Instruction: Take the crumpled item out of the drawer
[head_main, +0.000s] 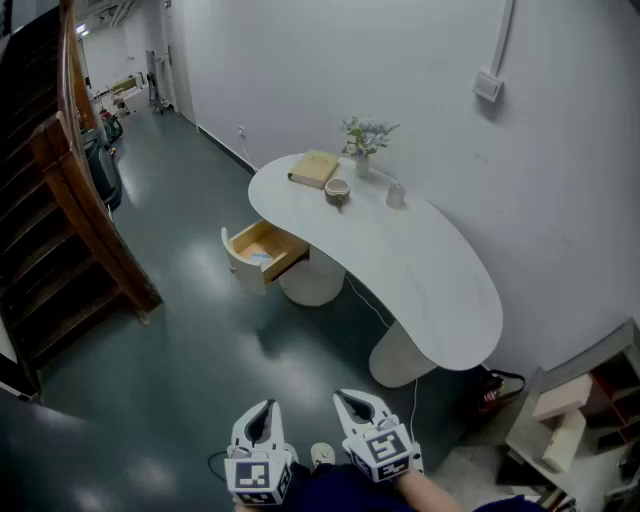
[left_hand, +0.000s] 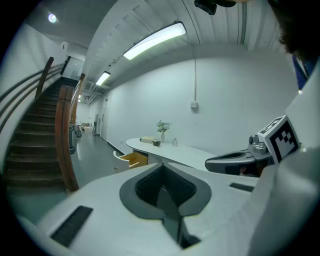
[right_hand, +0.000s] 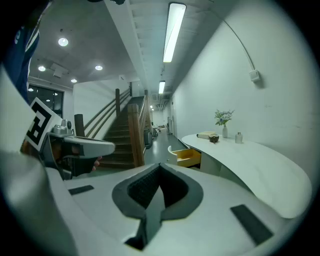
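The tabletop (head_main: 440, 290) looks smooth, white and matt. The open drawer (head_main: 250, 240) shows pale wood inside. The dark grey floor (head_main: 190, 340) is glossy.

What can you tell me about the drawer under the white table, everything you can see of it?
The drawer stands pulled open under the far end of the white table, beside its round base. Its front is white and curved; the inside looks like yellowish wood. A small pale bluish item lies in it, too small to make out.
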